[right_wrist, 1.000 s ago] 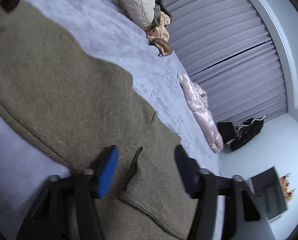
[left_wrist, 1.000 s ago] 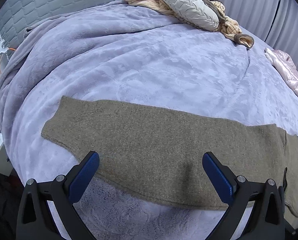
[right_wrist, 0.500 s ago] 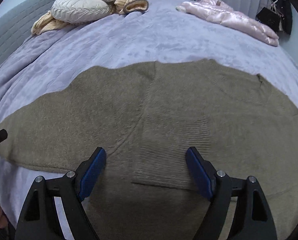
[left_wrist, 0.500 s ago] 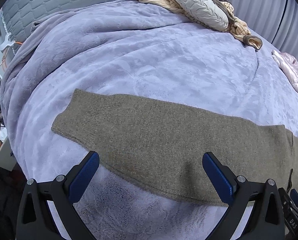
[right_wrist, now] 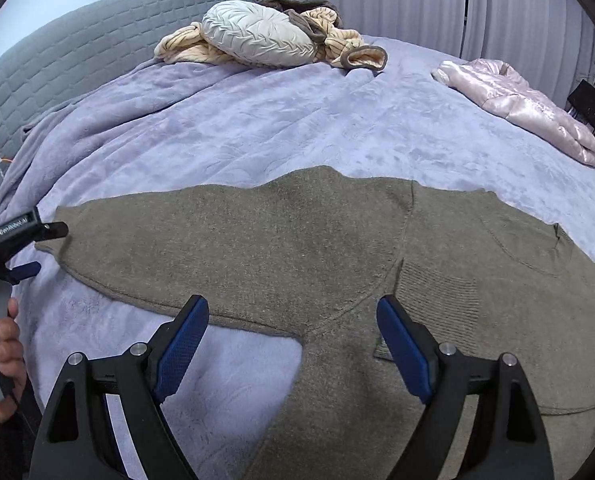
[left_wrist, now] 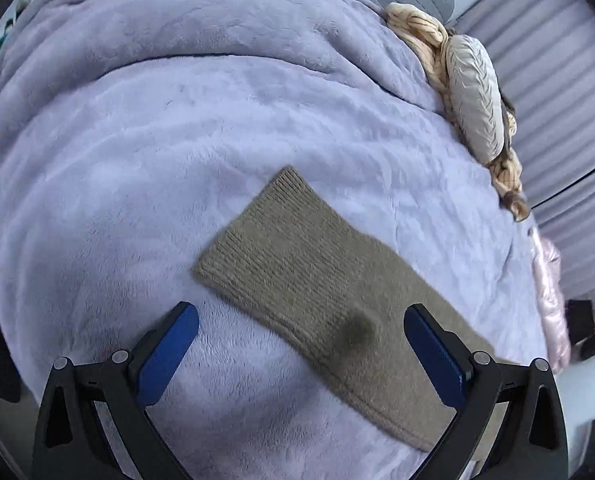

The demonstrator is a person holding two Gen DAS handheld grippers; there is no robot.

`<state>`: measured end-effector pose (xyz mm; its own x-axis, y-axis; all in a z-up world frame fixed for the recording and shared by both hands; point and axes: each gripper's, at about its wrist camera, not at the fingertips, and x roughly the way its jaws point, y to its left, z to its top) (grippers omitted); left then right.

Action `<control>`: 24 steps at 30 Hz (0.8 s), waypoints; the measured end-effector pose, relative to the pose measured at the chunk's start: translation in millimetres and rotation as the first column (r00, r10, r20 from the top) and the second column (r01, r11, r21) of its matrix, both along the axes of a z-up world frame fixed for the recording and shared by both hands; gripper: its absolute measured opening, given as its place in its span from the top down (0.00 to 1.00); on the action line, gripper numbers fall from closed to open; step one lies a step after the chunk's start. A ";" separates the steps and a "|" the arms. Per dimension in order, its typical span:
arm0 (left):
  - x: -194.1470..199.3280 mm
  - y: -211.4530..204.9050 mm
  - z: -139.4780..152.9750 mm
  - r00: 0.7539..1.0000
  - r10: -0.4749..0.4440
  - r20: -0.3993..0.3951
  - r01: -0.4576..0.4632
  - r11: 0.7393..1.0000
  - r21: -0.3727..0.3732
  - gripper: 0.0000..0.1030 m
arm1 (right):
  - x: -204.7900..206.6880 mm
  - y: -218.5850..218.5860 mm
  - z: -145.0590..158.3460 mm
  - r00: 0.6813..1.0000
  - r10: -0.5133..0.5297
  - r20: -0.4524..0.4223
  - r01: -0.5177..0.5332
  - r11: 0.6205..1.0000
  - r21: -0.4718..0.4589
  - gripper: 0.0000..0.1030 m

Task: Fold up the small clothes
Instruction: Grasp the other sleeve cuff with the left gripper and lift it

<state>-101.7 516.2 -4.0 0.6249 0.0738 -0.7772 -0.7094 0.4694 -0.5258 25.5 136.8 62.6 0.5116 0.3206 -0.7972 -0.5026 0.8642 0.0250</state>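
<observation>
One olive-brown sweater [right_wrist: 297,240] lies flat on the lavender blanket [right_wrist: 257,120], one sleeve [left_wrist: 297,272] stretched out sideways. Beyond the sweater: one round grey pillow [right_wrist: 257,36], one striped cream garment [right_wrist: 185,46], one pink jacket [right_wrist: 517,96]. Two grippers, left gripper [left_wrist: 301,344] over the sleeve, right gripper [right_wrist: 293,336] over the sweater's underarm, both spread wide, gripping nothing.

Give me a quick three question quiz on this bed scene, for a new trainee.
1. True or false: the left gripper is shut on the sweater's left sleeve cuff.
2. What lies at the bed's far right edge? A) a pink puffer jacket B) a red towel C) a laptop
3. Fill in: the brown sweater lies spread on a ______ blanket.

Key: 1 false, both grippers are open, the right gripper too; 2 A; 3 lavender.
</observation>
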 end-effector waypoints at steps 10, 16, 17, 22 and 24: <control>-9.3 18.2 -17.3 0.970 0.062 0.235 -0.016 0.981 -0.193 0.00 | -25.4 7.3 -2.0 0.993 0.077 0.093 -0.066 0.991 -0.116 0.14; 7.4 11.8 -14.7 0.974 0.043 0.224 -0.008 0.988 -0.157 0.01 | -28.4 22.4 -3.2 0.987 0.123 0.105 -0.107 0.984 -0.144 0.14; 10.6 11.3 -13.6 0.977 0.039 0.208 -0.012 0.991 -0.130 0.16 | -27.6 24.8 -4.1 0.987 0.125 0.100 -0.109 0.983 -0.146 0.14; 18.3 14.0 -29.7 0.981 0.019 0.192 0.011 0.987 -0.158 0.93 | -28.7 30.4 -4.3 0.987 0.131 0.089 -0.117 0.982 -0.145 0.14; 11.6 13.3 -26.4 0.978 0.037 0.204 -0.009 0.990 -0.138 0.93 | -29.6 29.5 -3.0 0.987 0.132 0.095 -0.117 0.981 -0.153 0.14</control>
